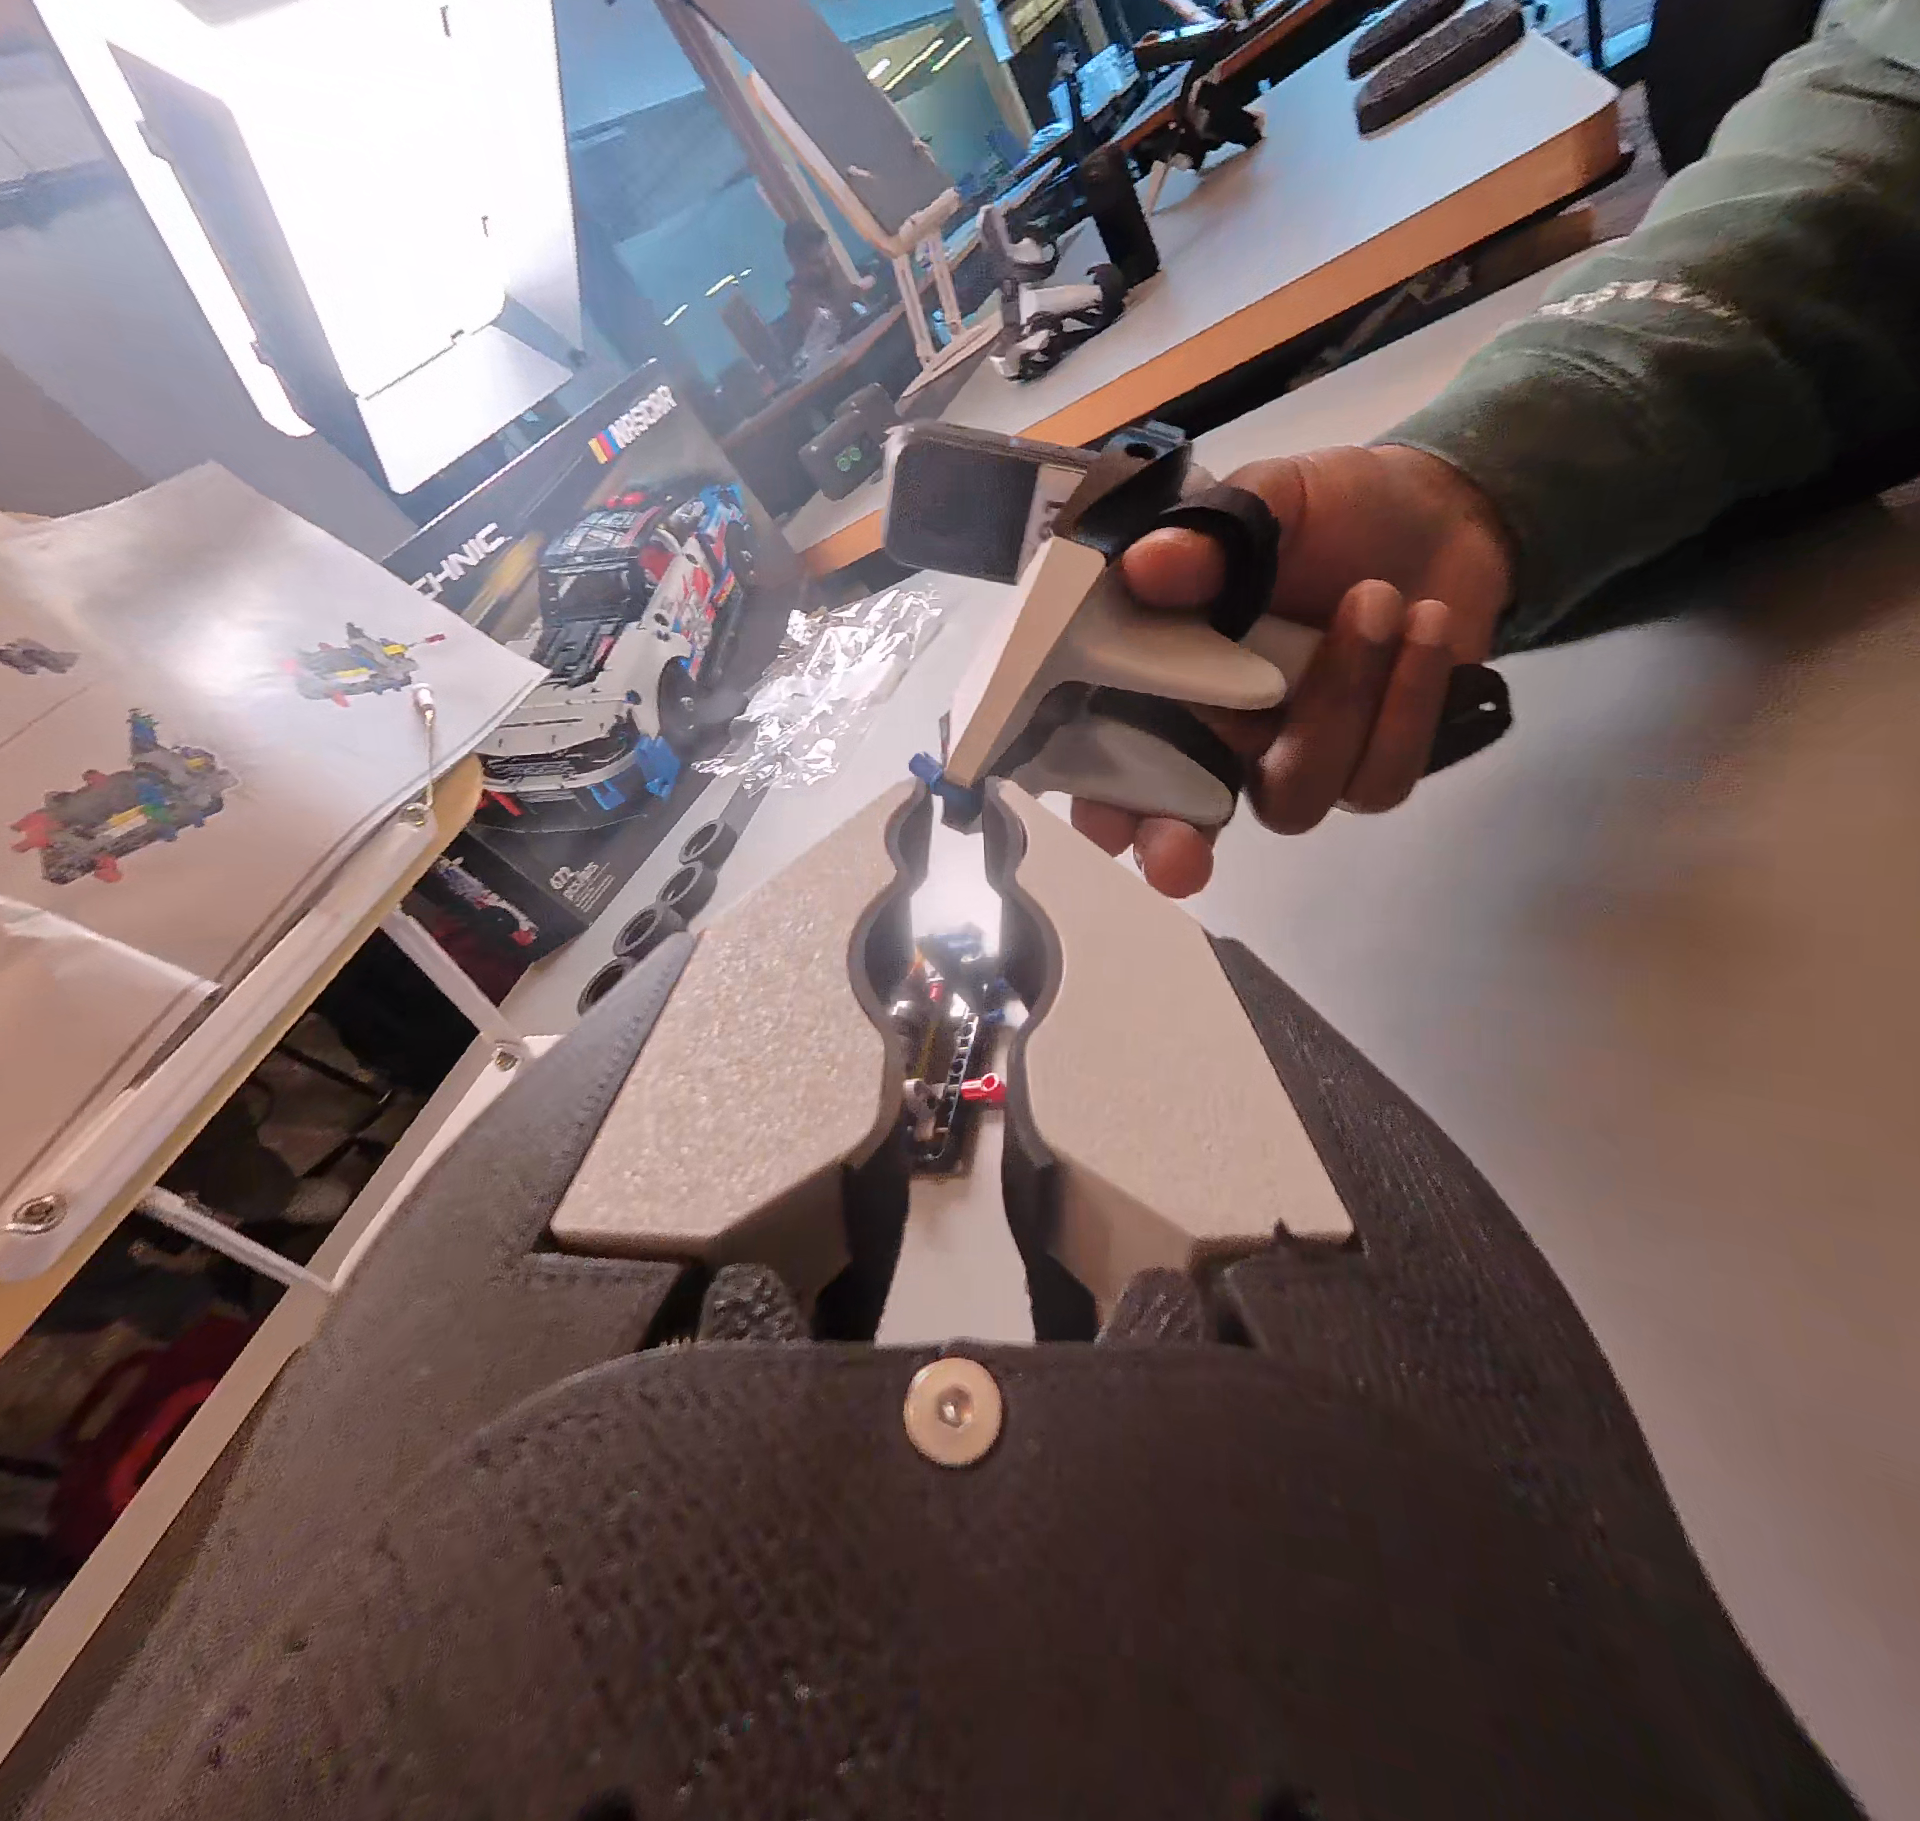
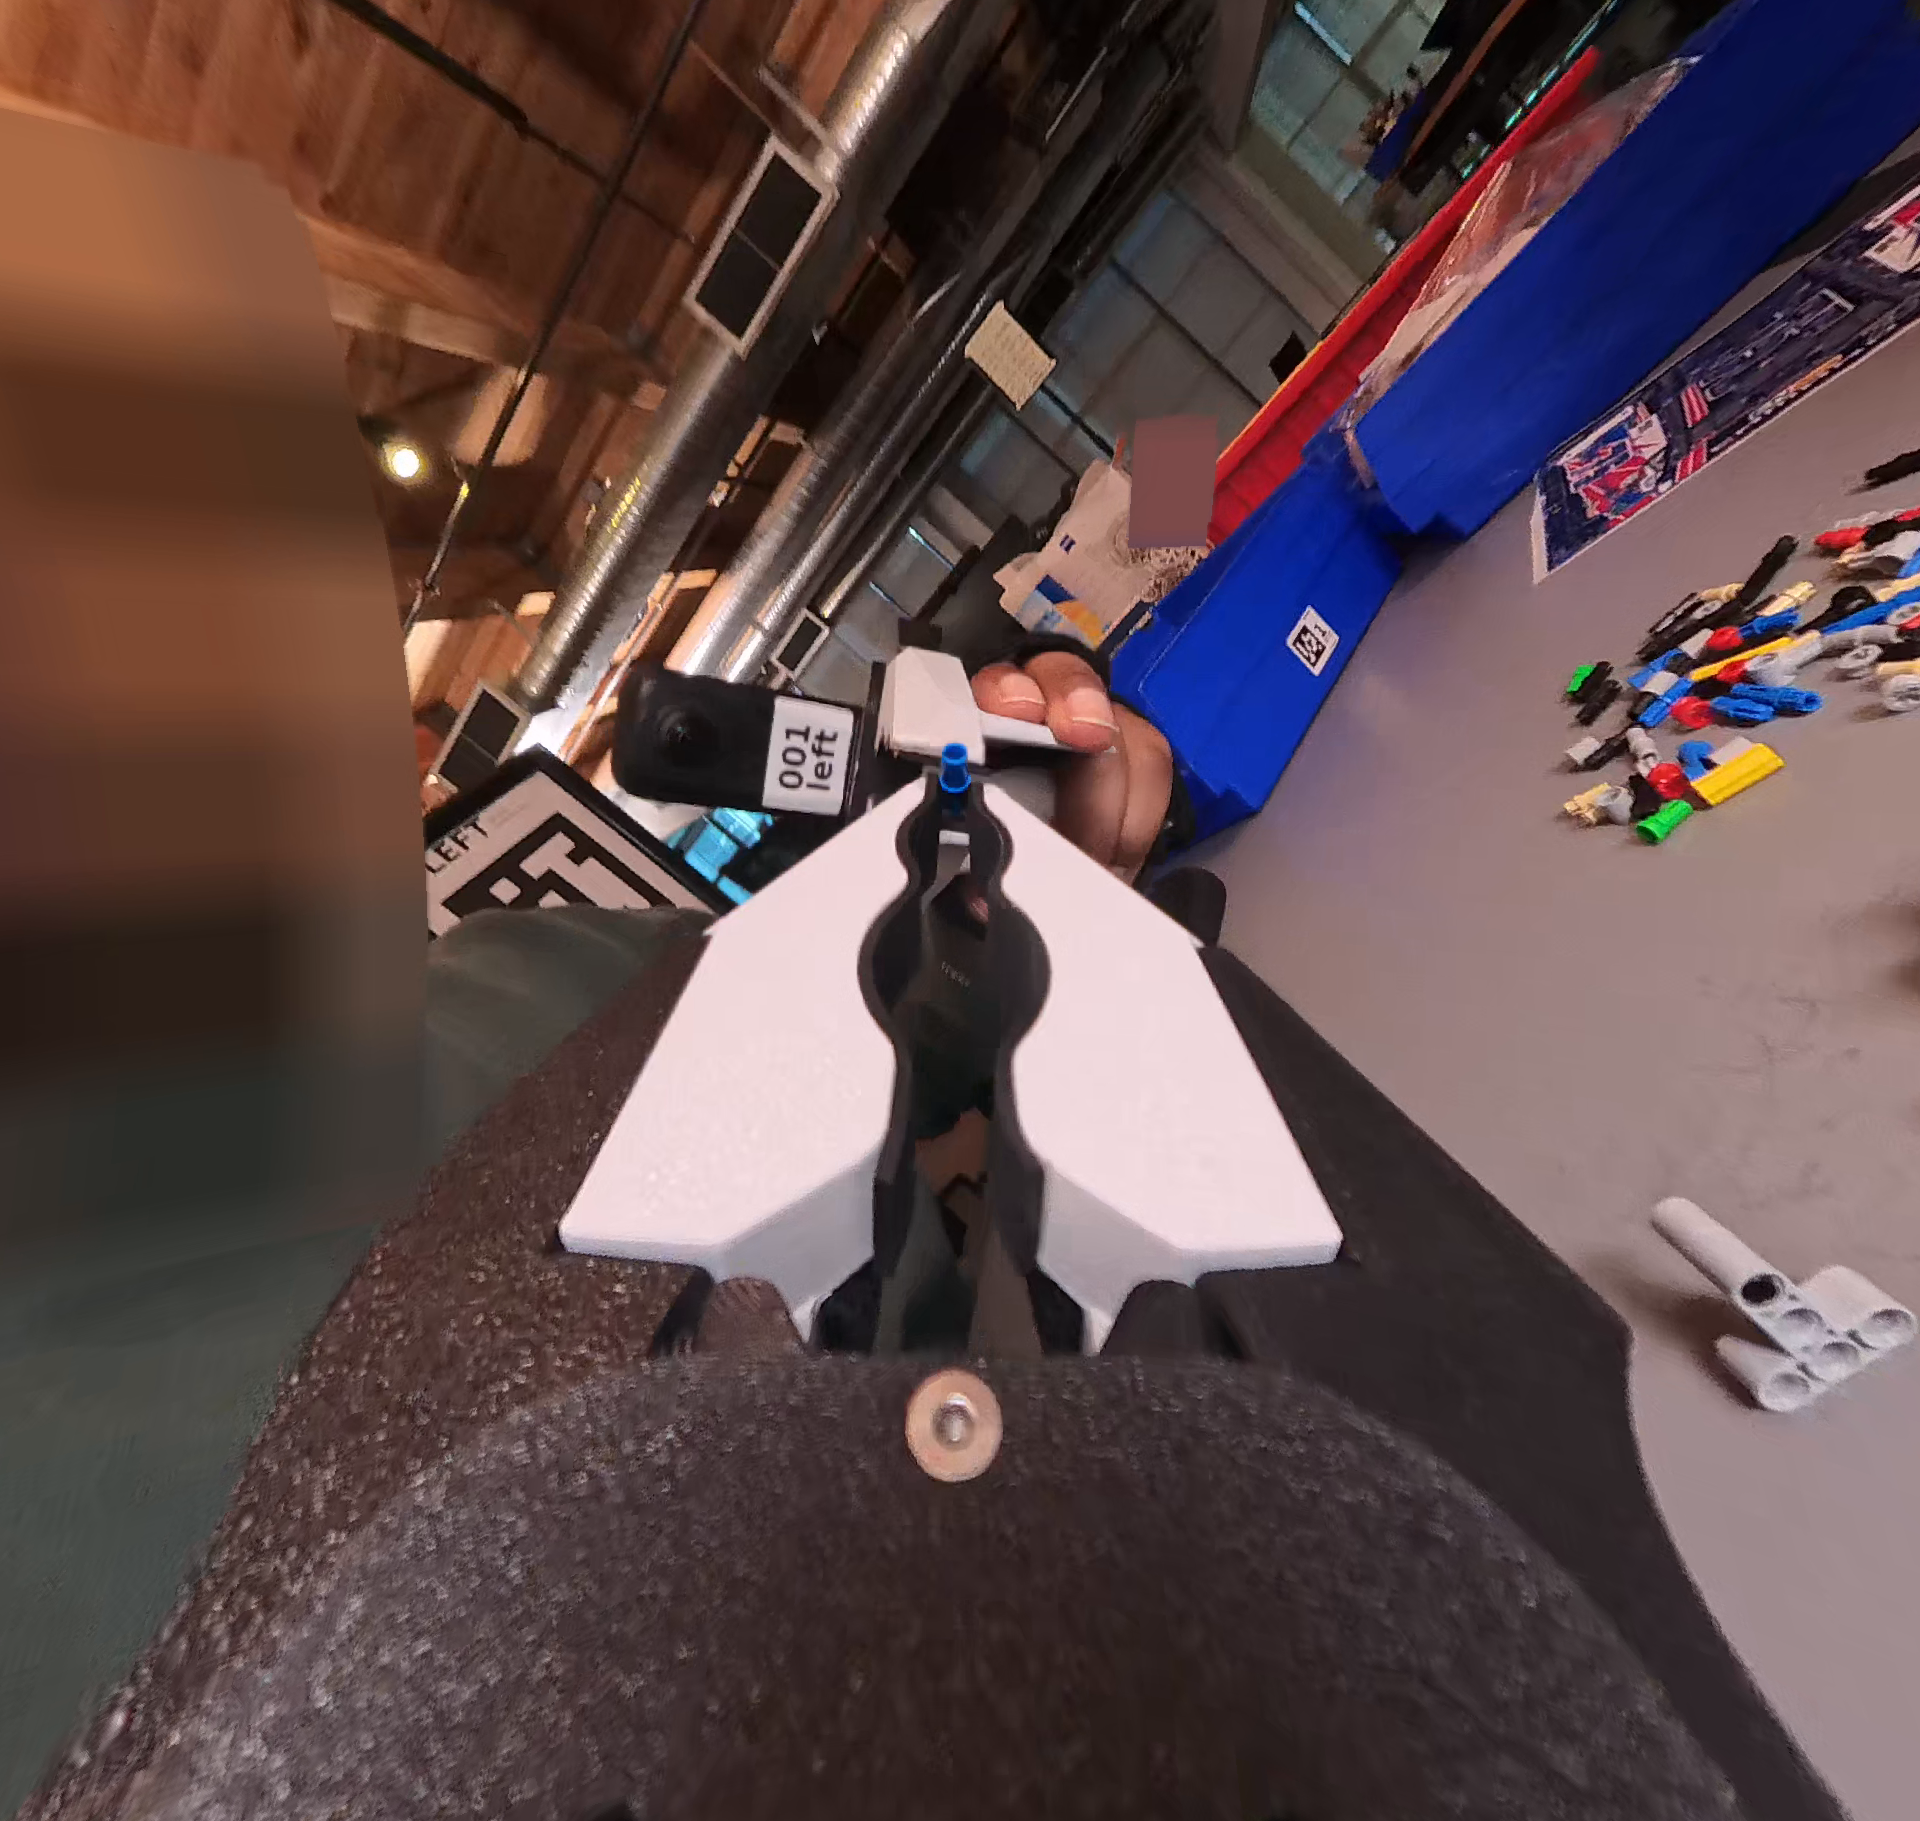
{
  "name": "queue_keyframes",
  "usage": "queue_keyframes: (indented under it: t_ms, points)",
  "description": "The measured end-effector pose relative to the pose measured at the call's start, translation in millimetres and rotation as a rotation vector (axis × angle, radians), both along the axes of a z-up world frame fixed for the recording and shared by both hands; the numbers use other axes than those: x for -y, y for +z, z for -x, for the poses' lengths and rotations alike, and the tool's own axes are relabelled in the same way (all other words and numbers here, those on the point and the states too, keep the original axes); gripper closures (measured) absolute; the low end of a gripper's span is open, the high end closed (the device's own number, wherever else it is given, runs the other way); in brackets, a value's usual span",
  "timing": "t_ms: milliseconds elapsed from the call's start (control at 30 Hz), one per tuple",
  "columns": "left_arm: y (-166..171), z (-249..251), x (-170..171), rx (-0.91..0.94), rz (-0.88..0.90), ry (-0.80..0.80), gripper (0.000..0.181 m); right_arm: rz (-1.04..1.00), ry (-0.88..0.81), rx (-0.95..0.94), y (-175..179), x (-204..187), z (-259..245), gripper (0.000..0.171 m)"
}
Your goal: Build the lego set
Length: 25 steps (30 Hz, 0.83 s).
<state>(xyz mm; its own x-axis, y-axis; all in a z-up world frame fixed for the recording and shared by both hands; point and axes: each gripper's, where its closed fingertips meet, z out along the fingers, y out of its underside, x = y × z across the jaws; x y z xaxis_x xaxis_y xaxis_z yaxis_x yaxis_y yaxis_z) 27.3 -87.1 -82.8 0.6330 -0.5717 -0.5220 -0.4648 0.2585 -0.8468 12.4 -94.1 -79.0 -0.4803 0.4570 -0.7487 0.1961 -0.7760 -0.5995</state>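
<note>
My right gripper (image 2: 953, 807) is shut on a small blue pin (image 2: 953, 766) that sticks out past its tips. In the left wrist view the right gripper (image 1: 961, 789) comes in from the right in a person's hand. There it holds the blue pin (image 1: 925, 772) right at the tips of my left gripper (image 1: 954, 821). The left gripper's jaws stand close together around a dark lego assembly (image 1: 951, 1044) with a red pin and blue bits, seen through the gap between the fingers. The left gripper (image 2: 940, 722) also shows just beyond the pin in the right wrist view.
An open instruction booklet (image 1: 208, 680) on a stand, the set's box (image 1: 623, 628), several black tyres (image 1: 665, 898) and a crumpled clear bag (image 1: 842, 670) lie to the left. A pile of loose pieces (image 2: 1745, 670), a grey connector piece (image 2: 1797, 1324) and blue bins (image 2: 1558, 369) are on the right. Both grippers' tips are close together, under 4 cm apart. Both grippers' tips are roughly 15 centimetres from the grey connector piece (image 2: 1797, 1324).
</note>
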Motion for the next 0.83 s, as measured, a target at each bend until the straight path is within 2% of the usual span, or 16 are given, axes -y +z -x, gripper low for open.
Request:
queue_keyframes:
  t_ms: [33,200,433,700,833]
  points:
    - [-1.3,-0.5,1.4,-0.005,0.008,-0.015,0.174,-0.022,0.016,0.009,-1.3,1.9,-0.7,0.168]
    - [-6.5,-3.0,5.6,-0.004,0.050,-0.069,0.177,-0.083,0.064,0.034,-6.0,6.4,-3.1,0.166]
    - [-11.4,-3.5,4.4,0.009,0.095,-0.079,0.178,-0.238,0.047,0.049,-10.4,7.4,-5.5,0.158]
    - [-21.2,0.4,-1.7,-0.046,0.079,-0.027,0.177,-0.195,0.011,0.120,-20.3,-0.1,-0.2,0.160]
    - [-30.1,4.2,-5.6,-0.048,0.094,-0.015,0.178,-0.179,-0.006,0.159,-27.1,-2.2,2.6,0.153]
